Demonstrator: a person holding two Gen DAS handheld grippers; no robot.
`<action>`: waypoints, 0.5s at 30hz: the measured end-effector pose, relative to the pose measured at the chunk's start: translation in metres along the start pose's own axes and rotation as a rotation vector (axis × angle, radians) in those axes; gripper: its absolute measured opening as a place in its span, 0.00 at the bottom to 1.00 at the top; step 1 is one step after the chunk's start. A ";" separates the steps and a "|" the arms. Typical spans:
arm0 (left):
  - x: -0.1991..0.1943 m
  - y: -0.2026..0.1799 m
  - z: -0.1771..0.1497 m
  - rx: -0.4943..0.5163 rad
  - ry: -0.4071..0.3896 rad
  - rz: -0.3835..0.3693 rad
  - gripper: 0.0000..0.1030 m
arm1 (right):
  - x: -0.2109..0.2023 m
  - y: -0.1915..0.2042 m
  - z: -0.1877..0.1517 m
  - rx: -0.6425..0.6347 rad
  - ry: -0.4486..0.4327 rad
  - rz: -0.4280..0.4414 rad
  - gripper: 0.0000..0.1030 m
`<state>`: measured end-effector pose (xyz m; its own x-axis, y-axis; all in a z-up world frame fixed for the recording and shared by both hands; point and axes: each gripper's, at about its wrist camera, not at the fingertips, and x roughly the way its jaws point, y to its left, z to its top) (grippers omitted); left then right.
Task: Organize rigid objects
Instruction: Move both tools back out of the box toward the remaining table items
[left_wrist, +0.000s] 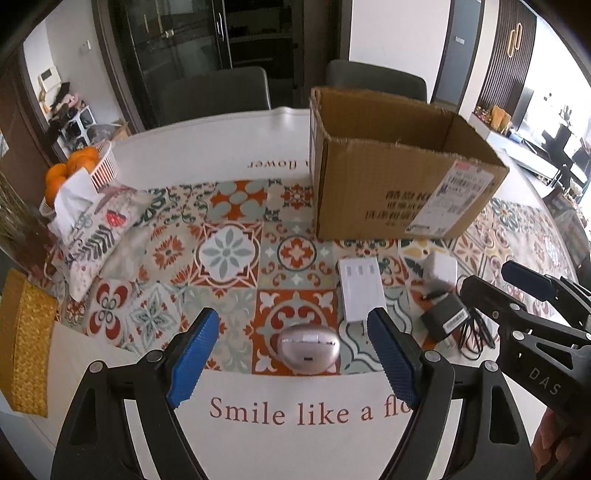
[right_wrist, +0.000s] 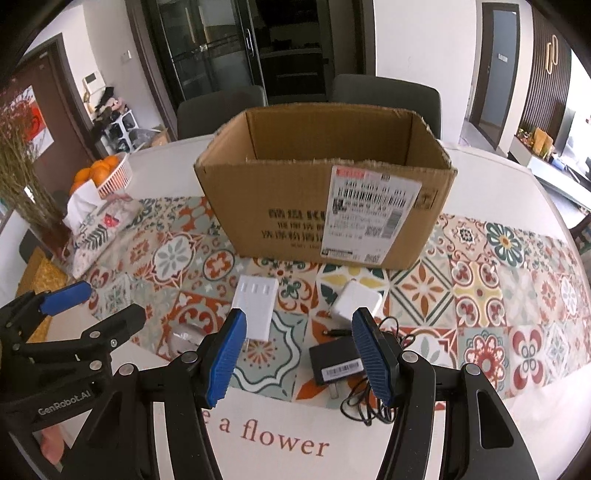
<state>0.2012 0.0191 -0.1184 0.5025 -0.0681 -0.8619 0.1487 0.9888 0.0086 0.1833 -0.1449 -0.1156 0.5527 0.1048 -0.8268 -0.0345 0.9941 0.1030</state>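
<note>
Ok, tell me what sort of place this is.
Most likely the dining area of a home. A round dining table with a patterned cloth has upholstered chairs behind it, a basket of oranges stands on it, and a glass-door cabinet lines the wall.

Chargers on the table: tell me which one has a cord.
The black adapter, nearest the right hand-held gripper; its black cord lies coiled beside it. The white cube charger and white strip show none.
</note>
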 end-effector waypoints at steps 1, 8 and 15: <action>0.003 0.001 -0.003 -0.001 0.008 -0.008 0.80 | 0.002 0.001 -0.003 0.000 0.005 -0.004 0.58; 0.026 0.002 -0.019 0.003 0.064 -0.044 0.80 | 0.013 0.005 -0.018 -0.009 0.037 -0.024 0.58; 0.050 0.000 -0.032 0.021 0.115 -0.069 0.80 | 0.027 0.005 -0.031 -0.005 0.073 -0.042 0.58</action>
<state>0.1993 0.0201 -0.1772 0.3900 -0.1187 -0.9131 0.1978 0.9793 -0.0429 0.1720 -0.1361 -0.1542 0.4916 0.0645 -0.8684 -0.0169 0.9978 0.0645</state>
